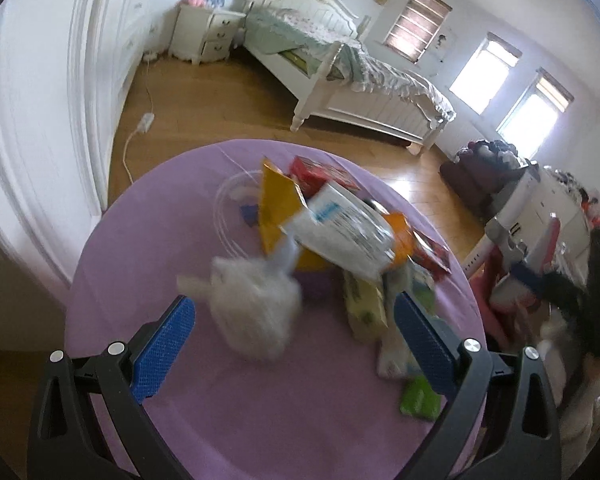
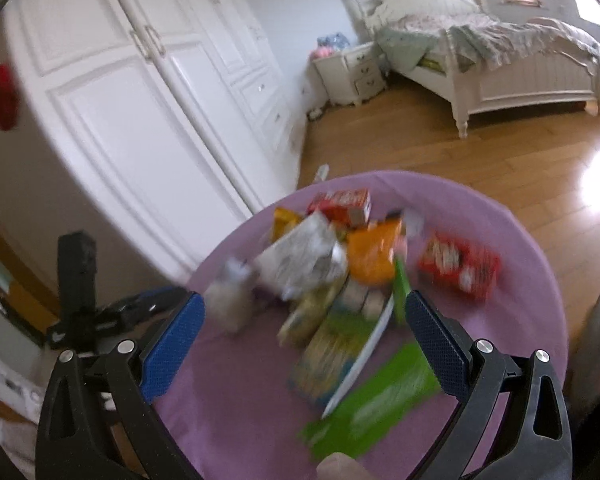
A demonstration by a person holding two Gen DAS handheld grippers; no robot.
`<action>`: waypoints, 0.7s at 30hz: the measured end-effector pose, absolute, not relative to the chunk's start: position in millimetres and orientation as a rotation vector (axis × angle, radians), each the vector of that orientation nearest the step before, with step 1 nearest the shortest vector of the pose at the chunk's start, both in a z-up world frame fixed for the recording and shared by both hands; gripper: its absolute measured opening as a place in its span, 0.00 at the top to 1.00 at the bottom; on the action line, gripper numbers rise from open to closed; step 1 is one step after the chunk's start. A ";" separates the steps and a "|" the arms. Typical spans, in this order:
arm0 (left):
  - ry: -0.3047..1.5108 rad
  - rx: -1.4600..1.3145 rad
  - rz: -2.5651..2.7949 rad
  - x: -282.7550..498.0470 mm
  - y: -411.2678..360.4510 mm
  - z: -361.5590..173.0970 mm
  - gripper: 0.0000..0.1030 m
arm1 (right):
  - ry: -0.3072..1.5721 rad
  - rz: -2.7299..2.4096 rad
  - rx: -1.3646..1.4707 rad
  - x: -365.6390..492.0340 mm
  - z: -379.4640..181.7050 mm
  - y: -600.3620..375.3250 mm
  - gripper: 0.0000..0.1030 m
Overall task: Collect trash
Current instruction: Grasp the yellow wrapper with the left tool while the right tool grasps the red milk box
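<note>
A round table under a purple cloth (image 1: 228, 420) (image 2: 520, 240) carries a heap of trash. In the left wrist view a crumpled white wad (image 1: 256, 304) lies just ahead of my left gripper (image 1: 294, 324), which is open and held above the cloth. Behind the wad sit a white-and-blue packet (image 1: 348, 232), a yellow box (image 1: 280, 204) and a red box (image 1: 320, 174). In the right wrist view my right gripper (image 2: 304, 320) is open over a blurred yellow-green box (image 2: 332, 348) and a green wrapper (image 2: 376, 400). A red packet (image 2: 456, 268) lies to the right.
A white wardrobe (image 2: 112, 92) stands left of the table. A white bed (image 1: 352, 80) and a nightstand (image 1: 204, 32) are across the wooden floor (image 2: 440, 152). A cable and plug strip (image 1: 144, 122) lie on the floor. My left gripper's body (image 2: 80, 292) shows at the left.
</note>
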State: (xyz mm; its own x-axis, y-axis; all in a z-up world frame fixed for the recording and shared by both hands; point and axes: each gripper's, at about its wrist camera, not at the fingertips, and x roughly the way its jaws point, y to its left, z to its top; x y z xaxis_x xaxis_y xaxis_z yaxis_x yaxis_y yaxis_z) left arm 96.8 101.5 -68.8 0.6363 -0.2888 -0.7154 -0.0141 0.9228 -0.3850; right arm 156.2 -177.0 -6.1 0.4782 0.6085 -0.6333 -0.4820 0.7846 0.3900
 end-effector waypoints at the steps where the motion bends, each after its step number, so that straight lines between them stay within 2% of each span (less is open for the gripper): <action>1: 0.890 -0.388 -0.147 111.7 108.4 -72.3 0.05 | 0.871 0.668 0.160 180.1 -5.0 -168.0 0.04; 6: 0.929 -0.385 -0.149 173.7 116.4 -79.6 0.04 | 1.015 0.655 0.212 282.0 -18.6 -120.2 0.04; 10: 0.992 -0.293 -0.134 213.0 111.8 -93.5 0.05 | 1.159 0.578 0.238 340.7 -54.4 -79.4 0.04; 13: 1.047 -0.222 -0.132 231.4 107.0 -109.8 0.07 | 1.241 0.553 0.193 358.6 -79.3 -50.4 0.04; 16: 1.068 -0.190 -0.139 236.4 103.7 -117.9 0.15 | 1.256 0.463 0.021 366.8 -91.8 -22.3 0.05; 17: 1.071 -0.181 -0.145 236.0 101.7 -119.6 0.15 | 1.275 0.451 -0.015 367.7 -96.3 -16.3 0.12; 18: 1.071 -0.171 -0.146 235.3 100.3 -120.3 0.15 | 1.308 0.444 -0.050 368.1 -103.2 -11.1 0.14; 21: 1.063 -0.131 -0.146 235.3 95.5 -120.6 0.15 | 1.272 0.446 -0.101 363.5 -99.2 -9.9 0.16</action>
